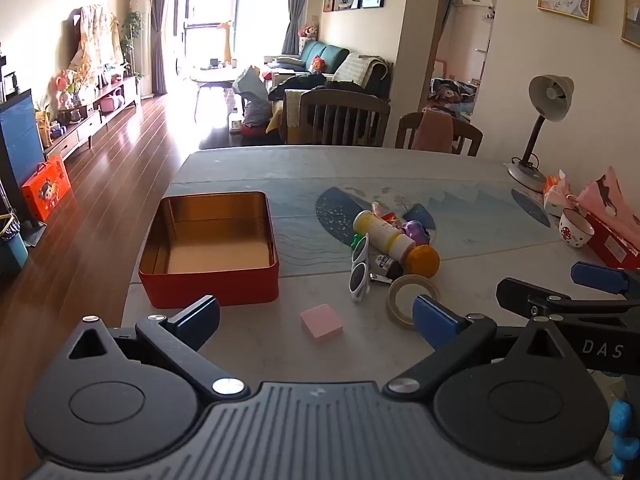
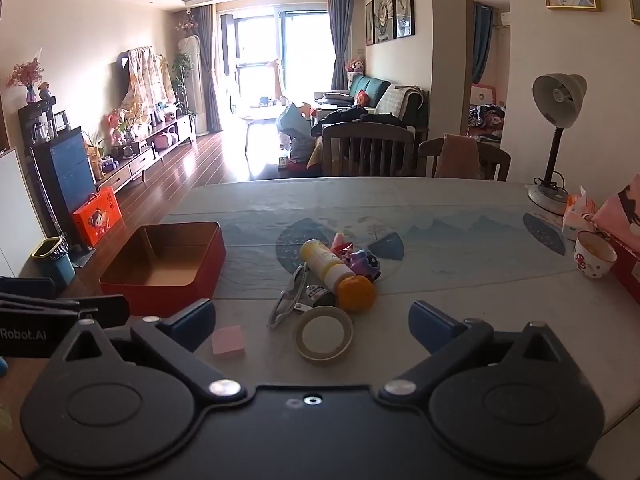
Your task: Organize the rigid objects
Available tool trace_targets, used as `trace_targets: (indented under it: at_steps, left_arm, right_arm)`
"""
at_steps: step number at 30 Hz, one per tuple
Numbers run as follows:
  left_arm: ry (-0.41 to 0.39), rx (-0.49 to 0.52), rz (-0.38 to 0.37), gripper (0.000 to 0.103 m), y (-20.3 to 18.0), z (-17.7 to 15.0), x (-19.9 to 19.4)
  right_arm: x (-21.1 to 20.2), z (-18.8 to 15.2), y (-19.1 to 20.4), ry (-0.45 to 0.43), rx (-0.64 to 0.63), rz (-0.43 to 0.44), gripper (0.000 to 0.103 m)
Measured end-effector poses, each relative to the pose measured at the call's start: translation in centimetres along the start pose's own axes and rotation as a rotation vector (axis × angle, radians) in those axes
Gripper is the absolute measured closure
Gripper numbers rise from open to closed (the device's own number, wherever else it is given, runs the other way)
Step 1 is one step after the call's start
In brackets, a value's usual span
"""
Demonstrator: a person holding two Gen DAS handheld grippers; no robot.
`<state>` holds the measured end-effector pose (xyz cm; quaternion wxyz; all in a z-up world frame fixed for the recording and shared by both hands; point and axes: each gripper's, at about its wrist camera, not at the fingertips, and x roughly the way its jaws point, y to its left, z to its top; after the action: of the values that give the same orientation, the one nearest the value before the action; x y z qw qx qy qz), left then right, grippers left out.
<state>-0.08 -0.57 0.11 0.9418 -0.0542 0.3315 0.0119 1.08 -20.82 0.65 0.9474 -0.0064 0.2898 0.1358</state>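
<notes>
An empty red tin box [image 1: 208, 248] with a gold inside stands open at the table's left; it also shows in the right wrist view [image 2: 164, 268]. A heap of small items lies mid-table: a yellow-and-white bottle [image 1: 382, 234], an orange ball [image 1: 423, 261], white sunglasses [image 1: 359, 268], a purple toy [image 1: 416, 229]. A tape roll [image 1: 410, 298] and a pink sticky-note pad [image 1: 321, 320] lie nearer. My left gripper [image 1: 316, 318] is open and empty above the pad. My right gripper [image 2: 310, 326] is open and empty, just short of the tape roll [image 2: 324, 334].
A desk lamp [image 1: 538, 128], a tissue pack [image 1: 558, 194], a mushroom-print cup [image 1: 576, 228] and a pink-red box [image 1: 616, 216] stand along the right edge. Two chairs [image 1: 344, 116] stand at the far side. The table's left edge drops to wooden floor.
</notes>
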Motion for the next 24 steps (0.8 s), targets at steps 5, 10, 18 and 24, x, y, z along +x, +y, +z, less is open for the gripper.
trace_targets:
  at_steps: [5,10,18,24]
  left_arm:
    - [0.001,-0.005,0.002,0.000,-0.17,-0.08,-0.08]
    - [0.000,-0.004,0.002,0.000,-0.07,-0.15,-0.10]
    - [-0.006,-0.007,-0.002,0.000,-0.16,-0.20,-0.33]
    - [-0.011,-0.007,-0.005,0.000,-0.15,-0.15,-0.47]
  right_arm:
    - [-0.07,0.03,0.03,-0.002,-0.002,0.000,0.000]
    - [-0.12,0.03,0.07,-0.004,-0.001,-0.001,0.000]
    - [-0.52,0.10,0.03,-0.012,-0.002,0.011,0.001]
    - [-0.82,0.08,-0.28,-0.011,0.002,0.029,0.001]
